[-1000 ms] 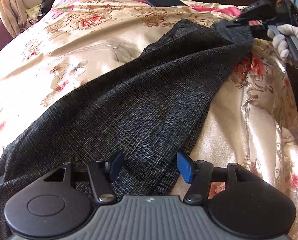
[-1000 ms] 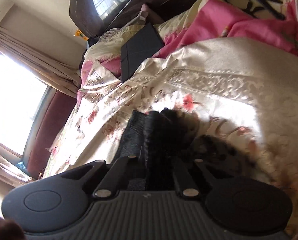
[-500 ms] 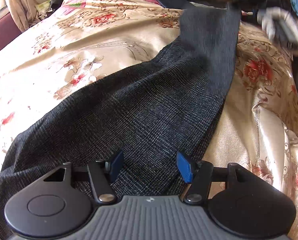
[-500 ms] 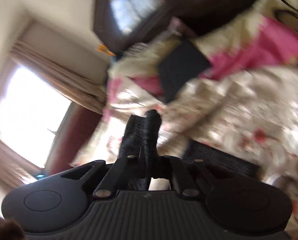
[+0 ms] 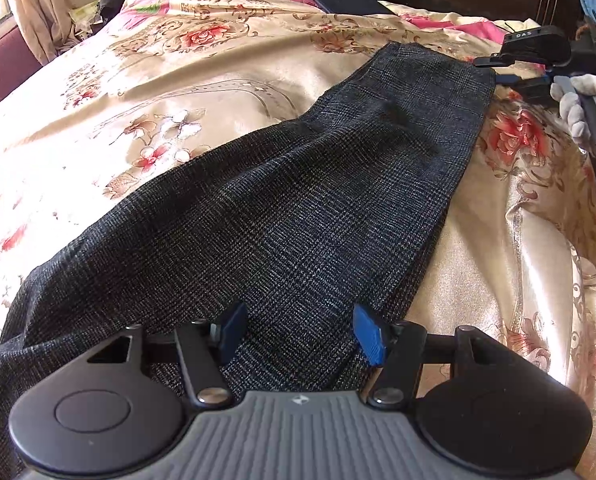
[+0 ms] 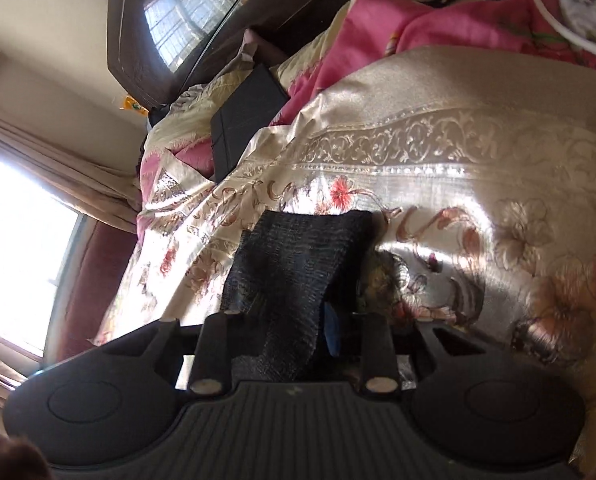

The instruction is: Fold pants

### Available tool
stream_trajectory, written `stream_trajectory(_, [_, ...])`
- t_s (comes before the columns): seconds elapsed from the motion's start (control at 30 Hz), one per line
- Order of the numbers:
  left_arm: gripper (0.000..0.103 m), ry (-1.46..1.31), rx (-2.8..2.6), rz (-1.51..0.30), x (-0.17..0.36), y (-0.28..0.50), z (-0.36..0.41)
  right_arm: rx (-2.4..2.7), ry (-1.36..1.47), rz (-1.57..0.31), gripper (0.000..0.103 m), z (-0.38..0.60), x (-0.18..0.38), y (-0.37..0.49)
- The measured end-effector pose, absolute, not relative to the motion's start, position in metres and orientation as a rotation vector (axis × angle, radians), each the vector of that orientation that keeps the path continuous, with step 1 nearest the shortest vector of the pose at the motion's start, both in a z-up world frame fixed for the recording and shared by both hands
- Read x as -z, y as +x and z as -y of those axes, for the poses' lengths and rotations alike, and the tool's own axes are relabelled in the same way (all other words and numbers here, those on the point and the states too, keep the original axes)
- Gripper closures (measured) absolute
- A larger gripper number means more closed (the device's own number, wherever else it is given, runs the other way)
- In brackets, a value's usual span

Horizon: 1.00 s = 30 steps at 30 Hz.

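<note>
The left wrist view looks steeply down from close above the pants [image 5: 298, 208] along the bedspread [image 5: 178, 92] toward the headboard. The right wrist view, rolled sideways, faces the same pants' end [image 6: 298, 264] and the dark box [image 6: 246, 120].

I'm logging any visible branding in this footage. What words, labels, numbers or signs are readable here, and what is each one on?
"DAS": small white letters on the black housing of the right claw, seen from the left wrist camera.
A small pale emblem sits on the grey ribbed body of the left claw; it is a symbol, too small to read.
No other text is readable.
</note>
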<state>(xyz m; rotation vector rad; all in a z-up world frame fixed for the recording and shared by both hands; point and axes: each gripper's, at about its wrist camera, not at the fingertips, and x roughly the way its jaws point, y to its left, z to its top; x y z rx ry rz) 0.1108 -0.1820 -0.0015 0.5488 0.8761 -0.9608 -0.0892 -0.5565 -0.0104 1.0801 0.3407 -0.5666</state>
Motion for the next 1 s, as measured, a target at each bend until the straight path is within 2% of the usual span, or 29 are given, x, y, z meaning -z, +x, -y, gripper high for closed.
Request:
stream_trajectory(0.03, [0.031, 0.549, 0.960, -0.875, 0.001, 0.110, 0.182, 0.578, 1.058, -0.337, 0.097, 0.556, 0.006, -0.085])
stream_trajectory(0.23, [0.031, 0.559, 0.962, -0.877, 0.001, 0.110, 0.184, 0.398, 1.074, -0.234, 0.098, 0.557, -0.036, -0.055])
stream_trajectory(0.37, [0.031, 0.559, 0.964, -0.875, 0.001, 0.110, 0.183, 0.107, 1.171, 0.013, 0.099, 0.545, -0.071, -0.045])
stream_trajectory(0.43, [0.031, 0.542, 0.961, -0.882, 0.001, 0.111, 0.180, 0.074, 1.050, 0.095, 0.100, 0.536, -0.073, -0.047])
stream_trajectory(0.5, [0.031, 0.533, 0.959, -0.880, 0.002, 0.111, 0.179, 0.186, 0.992, -0.016, 0.099, 0.543, -0.046, -0.038])
stream_trajectory(0.53, [0.031, 0.533, 0.958, -0.876, 0.003, 0.110, 0.178, 0.270, 1.099, -0.154, 0.099, 0.557, -0.016, -0.030])
stream_trajectory(0.57, [0.031, 0.530, 0.956, -0.874, 0.003, 0.109, 0.178, 0.322, 1.183, -0.214, 0.099, 0.564, 0.007, -0.032])
stream_trajectory(0.77, [0.031, 0.519, 0.966, -0.898, 0.003, 0.114, 0.179, 0.432, 1.256, -0.265, 0.099, 0.570, 0.037, -0.056])
stream_trajectory(0.87, [0.031, 0.521, 0.960, -0.878, -0.002, 0.115, 0.182, 0.393, 1.242, -0.218, 0.099, 0.580, 0.012, -0.029])
stream_trajectory(1.0, [0.031, 0.527, 0.954, -0.856, -0.009, 0.114, 0.182, 0.186, 1.138, -0.141, 0.099, 0.567, -0.064, 0.030])
